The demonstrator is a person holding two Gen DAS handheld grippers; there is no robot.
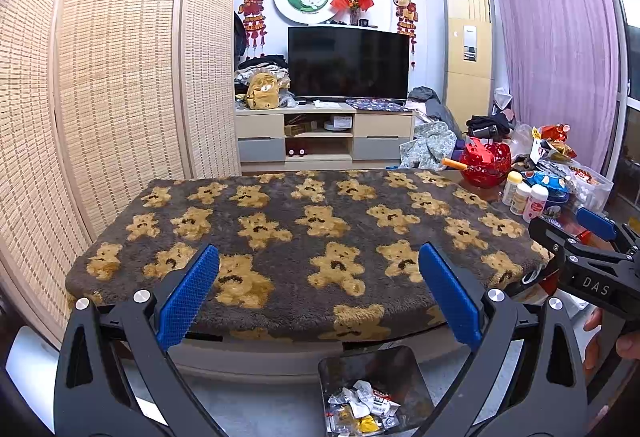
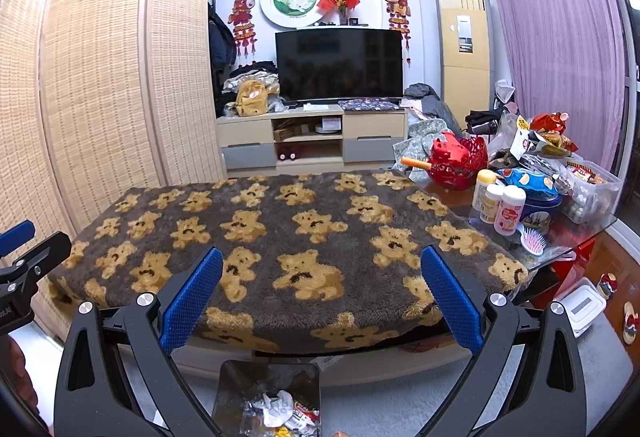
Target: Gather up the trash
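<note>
A dark square trash bin (image 1: 412,365) (image 2: 236,381) stands on the floor below the table's near edge. Crumpled wrappers (image 1: 366,407) (image 2: 282,413) lie inside it. My left gripper (image 1: 320,269) is open, its blue pads wide apart above the near edge of the teddy-bear blanket (image 1: 296,233) (image 2: 280,233), with nothing between them. My right gripper (image 2: 322,273) is open too and holds nothing. In the left wrist view the right gripper (image 1: 592,241) shows at the right edge; its jaws there are hard to read. No loose trash shows on the blanket.
The table's right end is crowded with a red basket (image 2: 456,161), several small bottles (image 2: 500,205), a blue tin (image 2: 536,205), snack bags and a pink hairbrush (image 2: 534,239). A woven screen (image 1: 120,77) flanks the left. A TV stand (image 1: 324,133) is behind.
</note>
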